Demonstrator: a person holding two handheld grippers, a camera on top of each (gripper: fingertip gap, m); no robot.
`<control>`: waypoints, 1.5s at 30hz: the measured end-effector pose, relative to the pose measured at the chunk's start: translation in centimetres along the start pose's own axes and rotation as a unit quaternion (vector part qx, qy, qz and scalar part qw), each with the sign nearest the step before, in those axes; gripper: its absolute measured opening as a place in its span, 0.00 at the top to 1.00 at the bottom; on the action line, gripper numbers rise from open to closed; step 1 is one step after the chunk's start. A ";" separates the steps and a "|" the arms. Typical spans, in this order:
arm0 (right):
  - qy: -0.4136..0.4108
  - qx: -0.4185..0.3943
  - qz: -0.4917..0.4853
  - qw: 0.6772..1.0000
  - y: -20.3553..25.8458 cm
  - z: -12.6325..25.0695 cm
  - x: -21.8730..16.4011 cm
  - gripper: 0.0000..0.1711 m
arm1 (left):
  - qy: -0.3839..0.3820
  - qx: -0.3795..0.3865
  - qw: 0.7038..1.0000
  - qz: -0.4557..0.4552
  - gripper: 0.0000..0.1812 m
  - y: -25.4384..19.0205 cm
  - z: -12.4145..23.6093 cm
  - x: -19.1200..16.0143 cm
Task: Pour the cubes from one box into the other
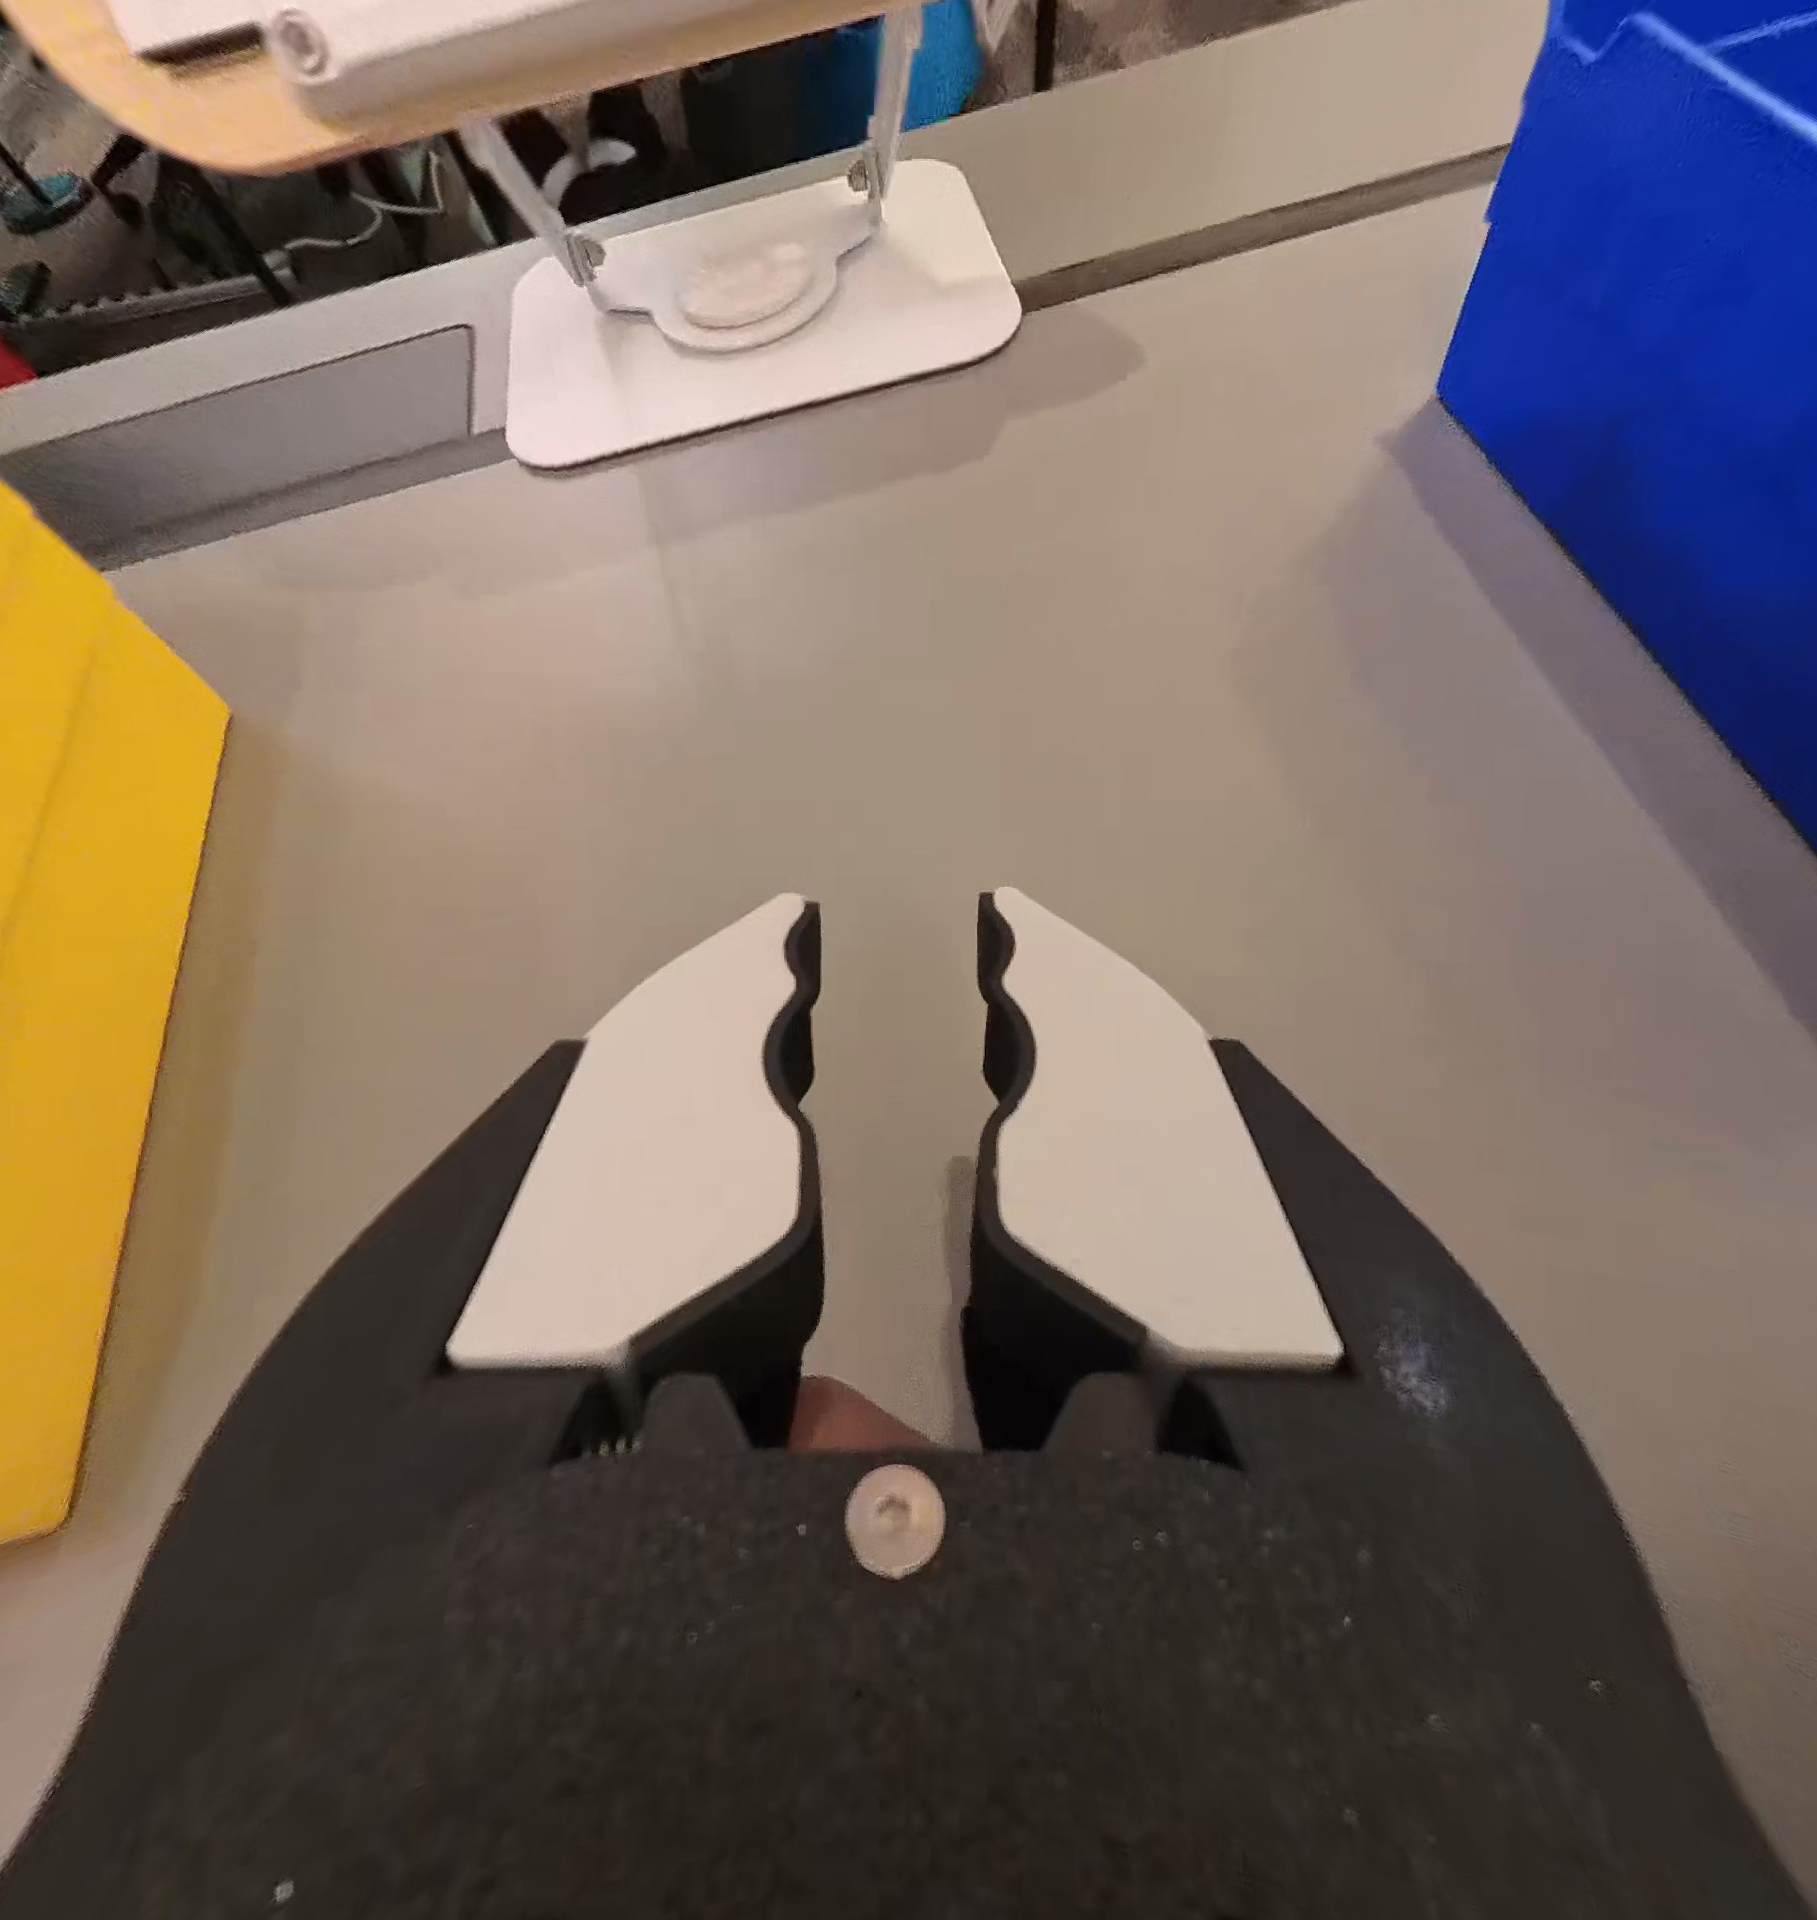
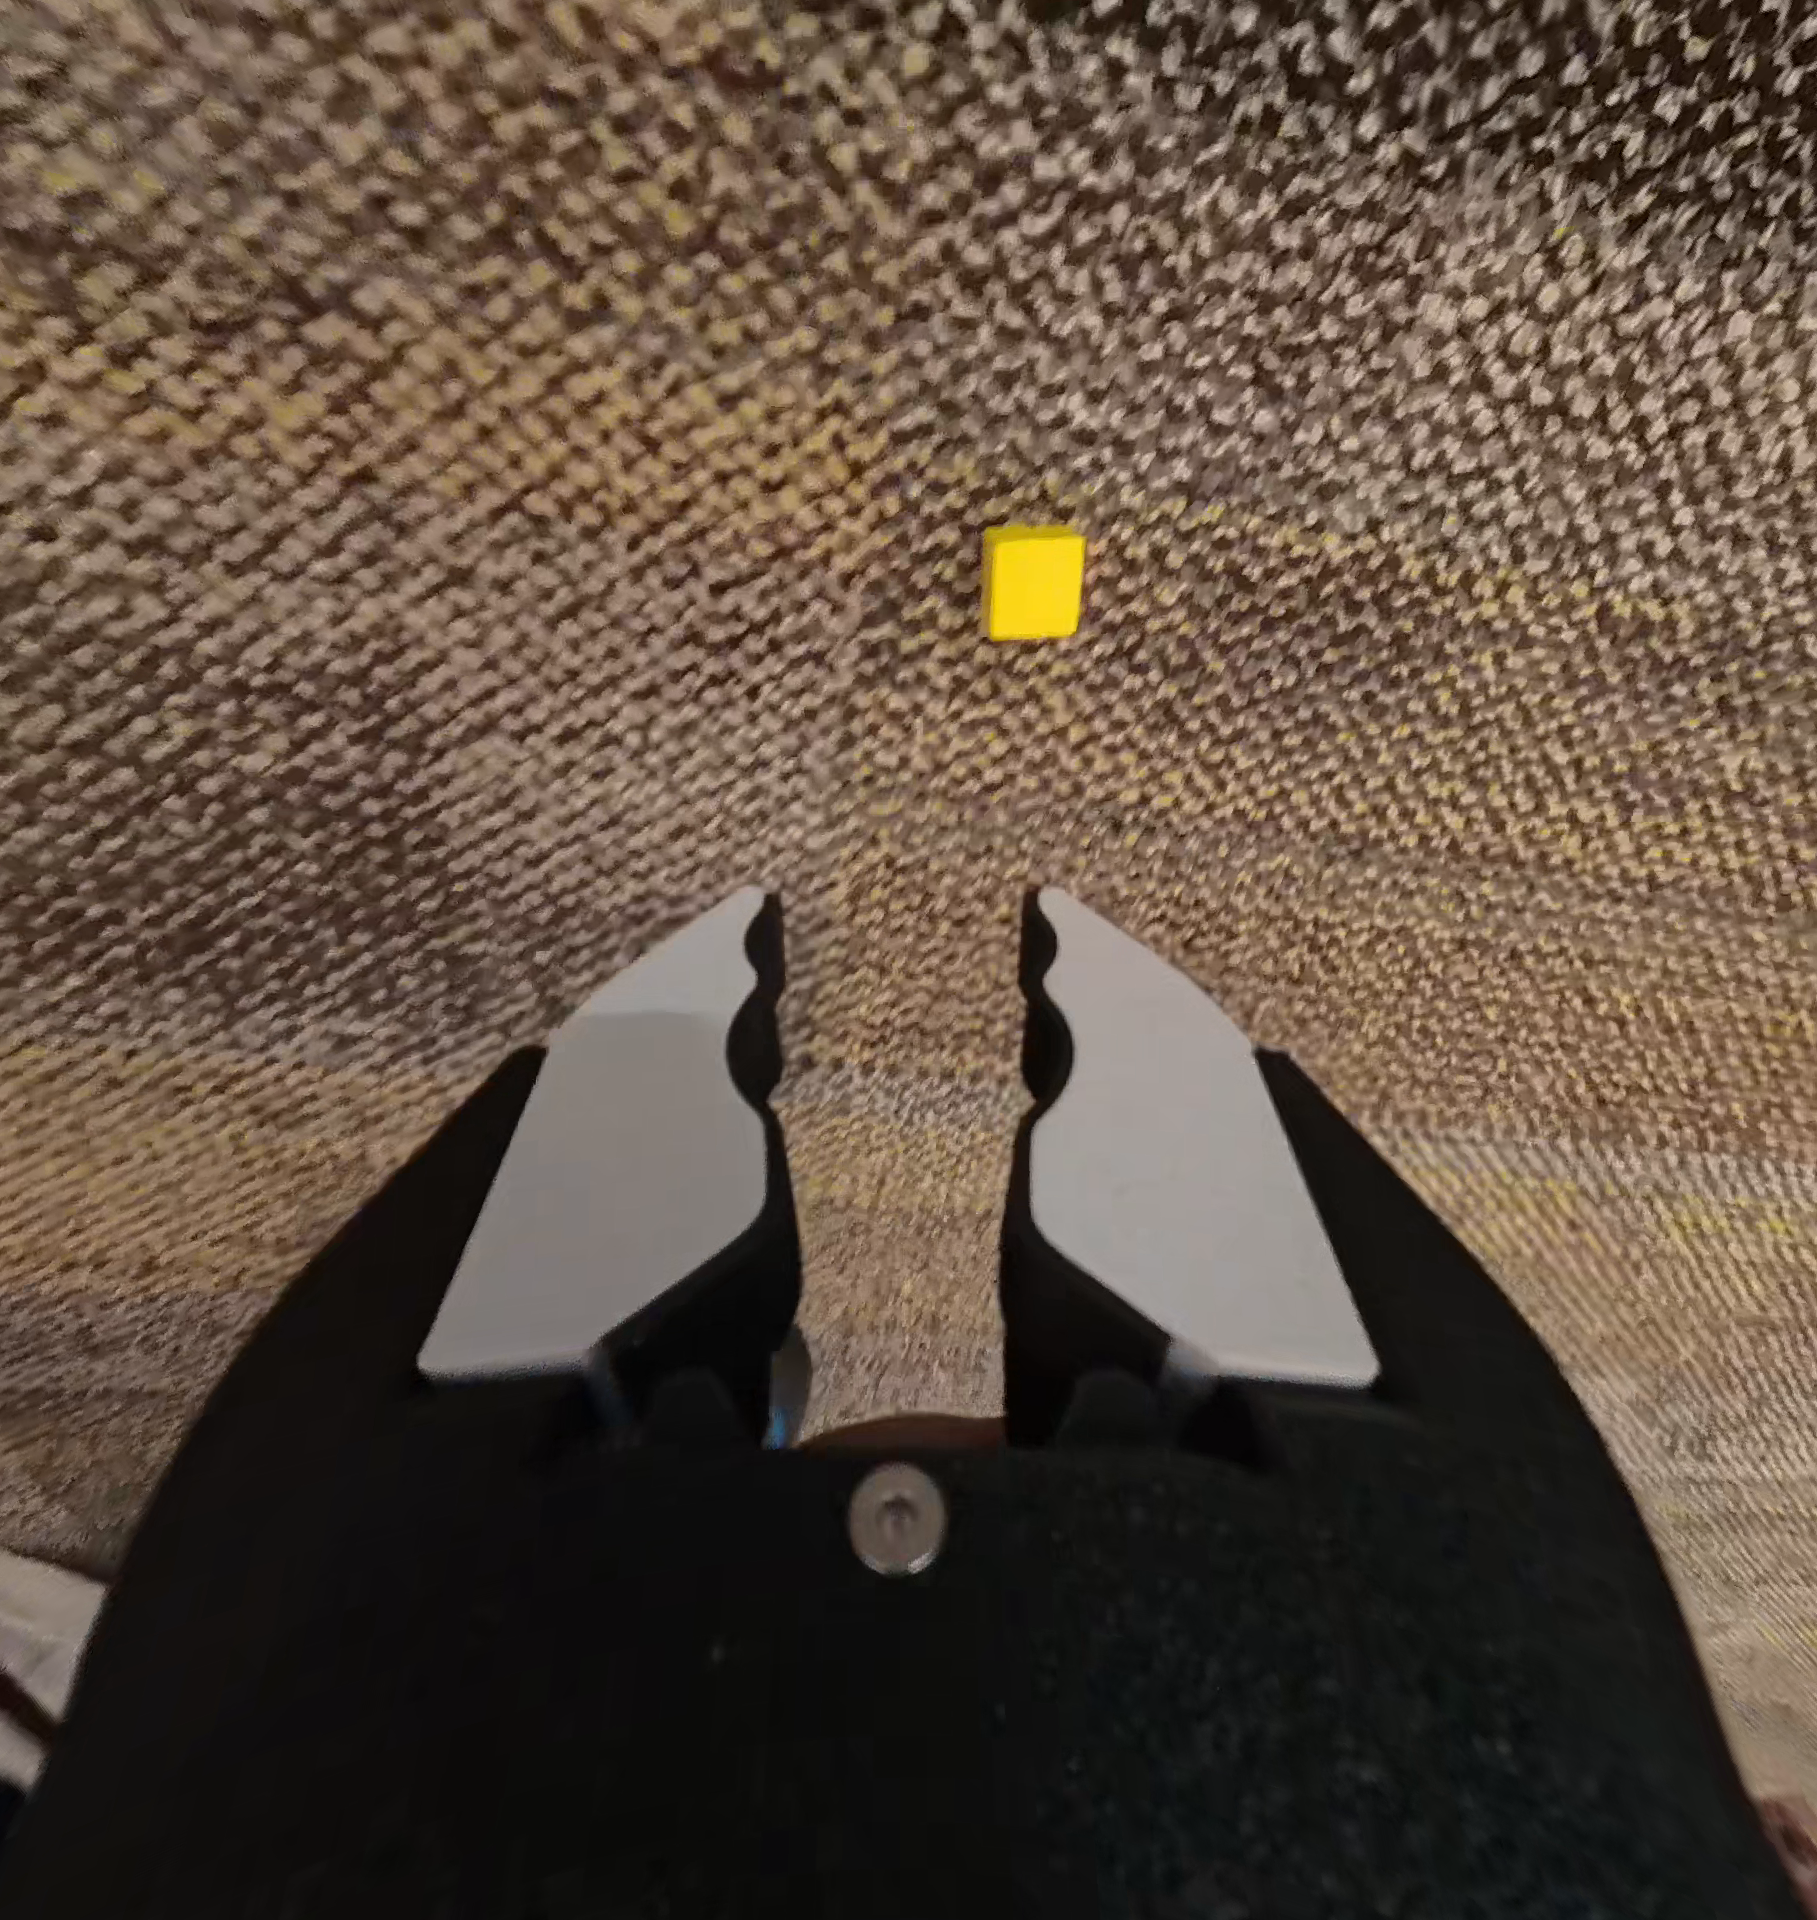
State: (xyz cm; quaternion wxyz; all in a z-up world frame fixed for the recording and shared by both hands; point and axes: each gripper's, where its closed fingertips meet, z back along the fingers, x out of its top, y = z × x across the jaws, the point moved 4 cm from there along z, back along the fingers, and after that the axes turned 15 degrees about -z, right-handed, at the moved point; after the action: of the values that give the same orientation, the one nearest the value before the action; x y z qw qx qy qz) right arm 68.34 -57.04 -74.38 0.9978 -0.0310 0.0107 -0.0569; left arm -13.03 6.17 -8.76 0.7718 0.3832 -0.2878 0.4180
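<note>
In the left wrist view a yellow box (image 1: 62,935) stands at the left edge of the grey table (image 1: 883,675) and a blue box (image 1: 1673,436) stands at the right. My left gripper (image 1: 899,914) is open and empty, over the table between the two boxes. The insides of both boxes are hidden. In the right wrist view my right gripper (image 2: 902,914) is open and empty, pointing down at speckled carpet (image 2: 468,520). A single yellow cube (image 2: 1034,582) lies on the carpet, ahead of the fingertips and slightly right, apart from them.
A white stand base (image 1: 758,312) sits at the table's far edge, with a tilted white and wooden panel (image 1: 364,73) above it. Dark furniture and cables lie beyond the table. A pale object (image 2: 0,1662) shows at the lower left of the right wrist view.
</note>
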 end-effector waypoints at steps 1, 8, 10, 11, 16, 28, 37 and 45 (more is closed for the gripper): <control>-0.007 0.000 -0.001 1.000 -0.6 -0.8 0.6 0.75 | 0.002 0.000 1.000 -0.009 0.84 -0.5 -0.4 0.6; -0.015 0.024 -0.017 0.999 -1.3 -5.1 3.4 0.76 | 0.062 -0.027 0.998 -0.007 0.82 -3.7 -2.7 1.6; -0.021 -0.008 0.016 1.000 -1.6 -6.2 3.9 0.77 | 0.079 -0.017 0.997 0.001 0.82 -3.9 -2.9 1.8; -0.018 -0.015 0.021 1.000 -1.8 -6.9 3.9 0.78 | 0.080 -0.010 0.997 0.004 0.82 -3.9 -3.0 2.1; -0.011 0.011 -0.031 0.999 -2.1 -9.4 3.6 0.79 | 0.094 0.008 0.995 -0.019 0.84 -5.0 -3.6 2.7; -0.183 0.145 0.027 0.972 1.0 -0.3 5.5 0.87 | 0.052 -0.036 0.997 -0.047 0.85 -7.1 -1.8 3.4; -0.475 0.205 0.200 0.832 23.2 25.4 9.8 0.87 | 0.020 -0.052 0.995 0.080 0.85 0.2 2.7 -3.4; -0.549 0.502 0.333 0.579 50.2 63.6 -5.3 0.87 | -0.001 -0.076 0.990 0.115 0.86 4.0 6.2 -10.1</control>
State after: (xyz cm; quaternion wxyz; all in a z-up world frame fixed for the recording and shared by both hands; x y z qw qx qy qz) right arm 70.30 -2.80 -14.02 0.6183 0.4551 -0.5600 0.3112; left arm -22.14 -1.85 -11.71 0.7453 0.2883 -0.3614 0.4804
